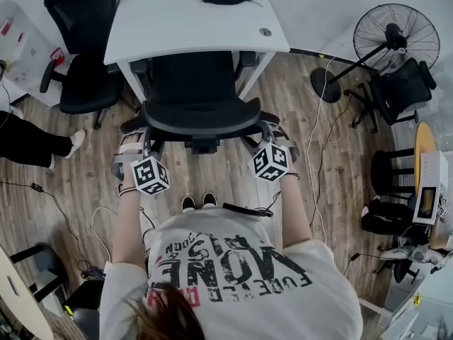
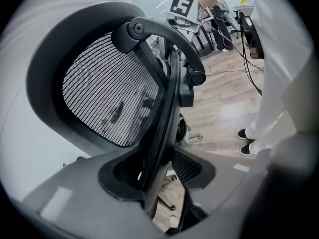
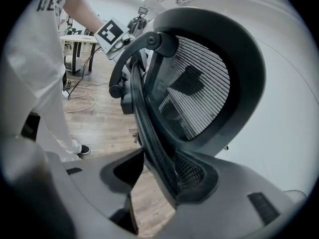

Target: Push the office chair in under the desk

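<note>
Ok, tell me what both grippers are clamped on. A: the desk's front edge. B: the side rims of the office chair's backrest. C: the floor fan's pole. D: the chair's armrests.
B: the left gripper and right gripper each have the rim of the mesh backrest between their jaws, on opposite sides.
</note>
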A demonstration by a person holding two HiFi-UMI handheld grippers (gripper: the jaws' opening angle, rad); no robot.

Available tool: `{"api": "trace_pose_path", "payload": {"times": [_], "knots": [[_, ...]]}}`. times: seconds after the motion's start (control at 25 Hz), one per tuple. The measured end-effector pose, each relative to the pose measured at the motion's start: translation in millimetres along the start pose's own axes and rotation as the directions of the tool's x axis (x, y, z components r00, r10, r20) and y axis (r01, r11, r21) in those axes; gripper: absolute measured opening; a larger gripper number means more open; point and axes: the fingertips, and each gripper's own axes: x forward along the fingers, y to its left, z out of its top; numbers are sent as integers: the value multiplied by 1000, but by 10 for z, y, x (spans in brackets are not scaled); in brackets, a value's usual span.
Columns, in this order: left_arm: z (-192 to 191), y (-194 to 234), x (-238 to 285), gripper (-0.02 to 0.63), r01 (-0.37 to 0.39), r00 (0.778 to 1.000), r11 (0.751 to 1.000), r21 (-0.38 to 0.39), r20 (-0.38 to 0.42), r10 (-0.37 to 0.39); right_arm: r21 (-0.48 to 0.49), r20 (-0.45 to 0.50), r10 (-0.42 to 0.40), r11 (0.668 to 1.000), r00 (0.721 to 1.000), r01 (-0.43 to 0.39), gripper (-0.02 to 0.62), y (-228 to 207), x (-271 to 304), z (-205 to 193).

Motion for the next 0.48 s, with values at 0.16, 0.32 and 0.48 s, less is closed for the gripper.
{"api": "trace_pose_path", "payload": {"times": [0.16, 0.32, 0.48], "knots": [[76, 8, 34, 189, -4, 1000, 1000, 0, -2, 4, -1, -4, -4, 1000, 1000, 4, 189, -66, 10, -73], [123, 16, 72, 189, -11, 1000, 1000, -5, -8, 11, -2, -8, -1, 1000, 1000, 1, 192, -125, 41, -129], [160, 21, 88, 189, -18, 1000, 1000, -11, -13, 18, -9, -7, 1, 1000, 1000, -1, 195, -167, 49, -160]]}}
